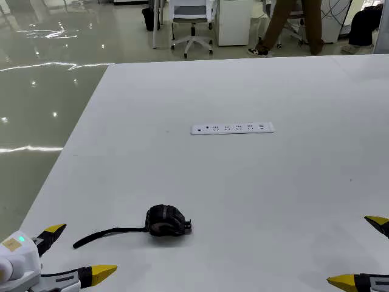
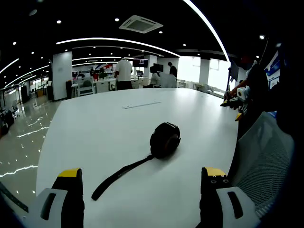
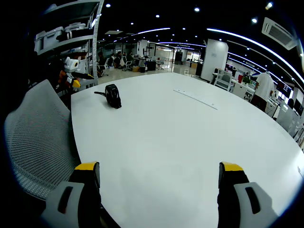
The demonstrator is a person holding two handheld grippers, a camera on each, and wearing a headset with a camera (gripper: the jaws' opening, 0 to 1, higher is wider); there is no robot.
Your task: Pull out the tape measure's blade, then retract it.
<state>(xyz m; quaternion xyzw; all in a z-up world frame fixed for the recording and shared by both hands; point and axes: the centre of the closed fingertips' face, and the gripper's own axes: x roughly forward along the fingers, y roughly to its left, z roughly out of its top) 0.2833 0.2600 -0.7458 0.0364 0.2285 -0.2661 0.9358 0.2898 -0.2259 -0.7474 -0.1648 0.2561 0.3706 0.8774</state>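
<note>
Black round tape measure (image 1: 165,221) loose on white worktop (image 1: 255,182), left hand-held gripper (image 1: 83,248) and right hand-held gripper (image 1: 354,250) apart: unpinned case may skid.

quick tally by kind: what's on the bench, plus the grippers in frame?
tape measure: 1 (black, with its strap trailing on the tabletop)
power strip: 1 (white)
grippers: 2, the left gripper and the right gripper, both open and holding nothing
total: 4
</note>
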